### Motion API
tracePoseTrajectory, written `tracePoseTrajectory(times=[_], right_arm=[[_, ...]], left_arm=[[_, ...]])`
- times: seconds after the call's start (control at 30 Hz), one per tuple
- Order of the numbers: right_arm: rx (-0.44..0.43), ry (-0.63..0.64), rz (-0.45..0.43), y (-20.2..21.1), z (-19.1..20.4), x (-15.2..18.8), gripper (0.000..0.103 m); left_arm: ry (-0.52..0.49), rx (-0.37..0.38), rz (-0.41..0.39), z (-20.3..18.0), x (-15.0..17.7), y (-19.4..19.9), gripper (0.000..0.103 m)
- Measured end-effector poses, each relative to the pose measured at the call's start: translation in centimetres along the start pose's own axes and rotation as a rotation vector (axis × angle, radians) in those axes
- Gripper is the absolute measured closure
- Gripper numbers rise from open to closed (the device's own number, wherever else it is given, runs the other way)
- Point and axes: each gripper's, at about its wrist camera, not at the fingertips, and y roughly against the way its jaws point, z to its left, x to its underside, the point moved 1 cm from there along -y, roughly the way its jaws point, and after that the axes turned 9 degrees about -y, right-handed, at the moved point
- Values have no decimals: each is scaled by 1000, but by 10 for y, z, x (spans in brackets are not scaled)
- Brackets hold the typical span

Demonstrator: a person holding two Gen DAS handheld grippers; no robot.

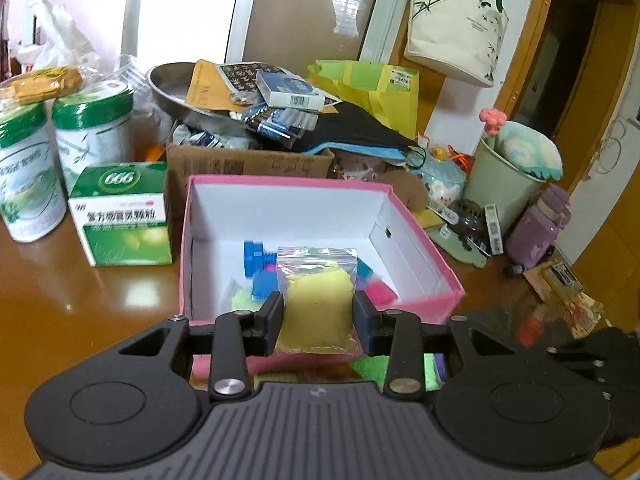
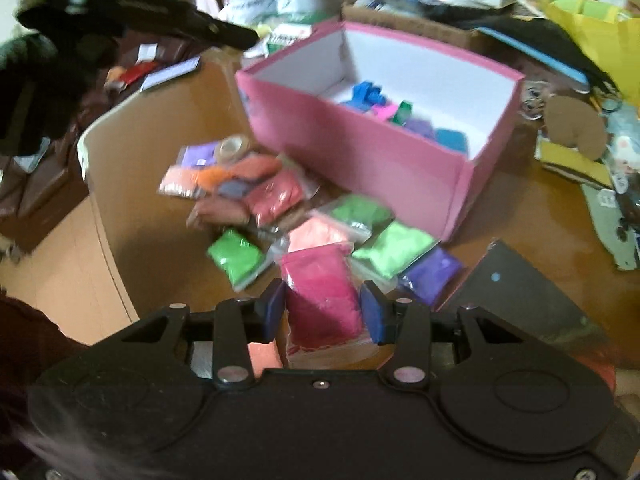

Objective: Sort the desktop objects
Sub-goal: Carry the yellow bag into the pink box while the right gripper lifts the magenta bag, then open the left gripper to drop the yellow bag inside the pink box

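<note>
The left gripper (image 1: 319, 312) jaws clamp a yellow bag (image 1: 318, 308) near the pink box (image 1: 420, 240). The right gripper (image 2: 323, 312) jaws pinch a red bag (image 2: 320, 300) above the desk (image 2: 160, 120).

Yellow bag (image 1: 318, 312) and magenta bag (image 2: 322, 300), each clamped upright between pads; pink box (image 1: 424, 240), open, holding coloured pieces; further bags (image 2: 296, 216) heaped beside it.

A glossy brown table (image 1: 60, 292) is seen under daylight. A canvas tote bag (image 1: 456, 24) is hung on a wooden door (image 1: 532, 52) behind.
</note>
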Motion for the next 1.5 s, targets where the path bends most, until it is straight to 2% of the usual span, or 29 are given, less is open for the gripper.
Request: tracePoseTrajectory(times=[0.3,0.63,0.9,1.2,1.27,1.33,1.5], right_arm=[[41,-124,-49,18,-11,-7,62],[47,-175,-86,28,-6,-20,62],[53,-198,-96,28,-5,-29,62],[49,-211,-110,29,-2,-38,62],[47,-221,-112,29,-1,-41,62],[41,-237,-115,28,-2,-43,62],[33,-268,-123,27,-6,-48,62]], left_arm=[[65,-29,81,34,-15,-76,67],[30,-84,215,41,-14,-132,67],[17,-88,270,42,-9,-150,67],[28,-70,289,43,-7,-156,66],[29,-57,295,43,-6,-156,62],[27,-41,289,41,-6,-155,52],[14,-54,272,34,-5,-146,47]])
